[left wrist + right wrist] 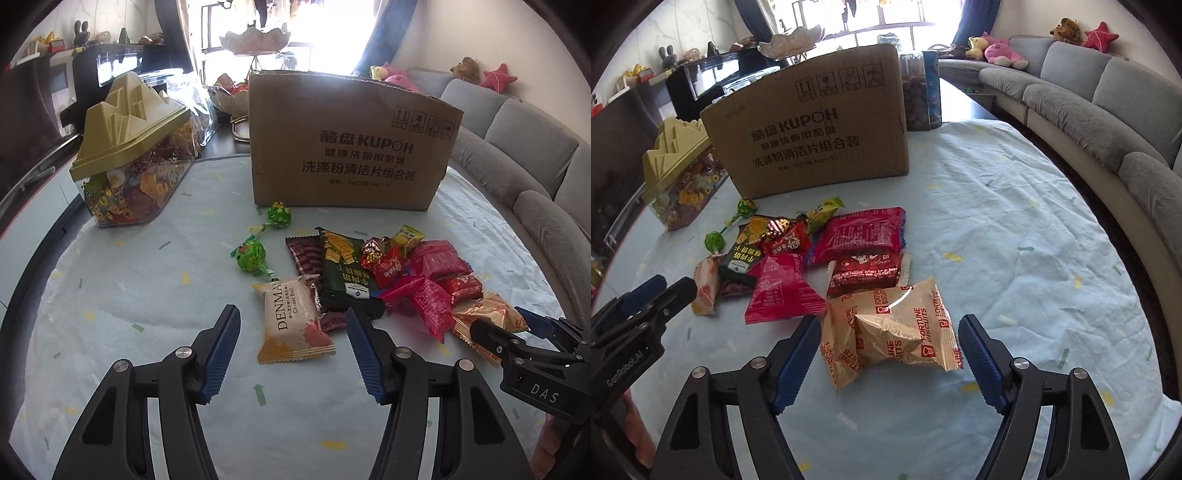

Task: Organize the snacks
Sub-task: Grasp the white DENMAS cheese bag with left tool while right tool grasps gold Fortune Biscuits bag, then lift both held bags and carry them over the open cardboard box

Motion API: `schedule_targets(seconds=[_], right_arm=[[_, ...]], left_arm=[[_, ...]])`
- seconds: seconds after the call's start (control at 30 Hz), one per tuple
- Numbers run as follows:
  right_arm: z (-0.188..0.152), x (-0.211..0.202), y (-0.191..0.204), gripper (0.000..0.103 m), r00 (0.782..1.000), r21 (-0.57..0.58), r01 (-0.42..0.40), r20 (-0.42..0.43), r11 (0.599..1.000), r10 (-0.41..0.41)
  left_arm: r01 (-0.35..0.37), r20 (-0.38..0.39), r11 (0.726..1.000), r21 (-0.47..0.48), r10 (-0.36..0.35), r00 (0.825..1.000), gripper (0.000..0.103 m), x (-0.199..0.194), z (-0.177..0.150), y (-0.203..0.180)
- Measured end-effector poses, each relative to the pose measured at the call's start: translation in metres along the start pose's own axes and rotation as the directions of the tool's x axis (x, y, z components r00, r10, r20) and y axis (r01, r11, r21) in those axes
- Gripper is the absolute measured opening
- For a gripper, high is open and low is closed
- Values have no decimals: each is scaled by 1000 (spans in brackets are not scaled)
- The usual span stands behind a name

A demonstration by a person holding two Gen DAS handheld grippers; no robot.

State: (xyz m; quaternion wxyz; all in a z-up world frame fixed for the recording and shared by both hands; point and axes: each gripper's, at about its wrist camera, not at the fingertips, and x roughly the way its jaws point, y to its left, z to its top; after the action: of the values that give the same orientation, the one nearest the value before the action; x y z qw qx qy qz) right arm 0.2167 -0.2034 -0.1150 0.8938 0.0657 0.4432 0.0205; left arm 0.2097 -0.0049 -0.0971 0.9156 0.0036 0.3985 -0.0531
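A pile of wrapped snacks lies on the pale tablecloth in front of a cardboard box [351,144], which also shows in the right wrist view [812,129]. My left gripper [293,317] is open, its jaws either side of a cream Denmark cheese-ball packet [291,321]. My right gripper [888,326] is open around two tan Fortune Biscuits packets [890,332]. Behind them lie a dark red packet [864,275], pink packets [860,234], a dark green cracker packet [347,273] and two green lollipops [253,254].
A clear candy jar with a gold mountain-shaped lid [129,155] stands at the left of the box. A tall clear snack container [919,96] stands behind the box's right side. A grey sofa [1089,110] curves along the right. The table edge [37,258] runs at left.
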Motion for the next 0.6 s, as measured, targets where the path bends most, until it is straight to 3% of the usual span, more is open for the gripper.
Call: schedule_targets(seconds=[0.37, 0.6], right_arm=[[3, 6, 12, 60, 1000, -50, 0, 2, 999, 0], [4, 1, 12, 54, 1000, -57, 6, 13, 998, -5]], left_arm=[[46, -66, 999, -16, -47, 997, 37, 29, 2, 5], [50, -69, 999, -15, -51, 996, 33, 27, 1, 3]])
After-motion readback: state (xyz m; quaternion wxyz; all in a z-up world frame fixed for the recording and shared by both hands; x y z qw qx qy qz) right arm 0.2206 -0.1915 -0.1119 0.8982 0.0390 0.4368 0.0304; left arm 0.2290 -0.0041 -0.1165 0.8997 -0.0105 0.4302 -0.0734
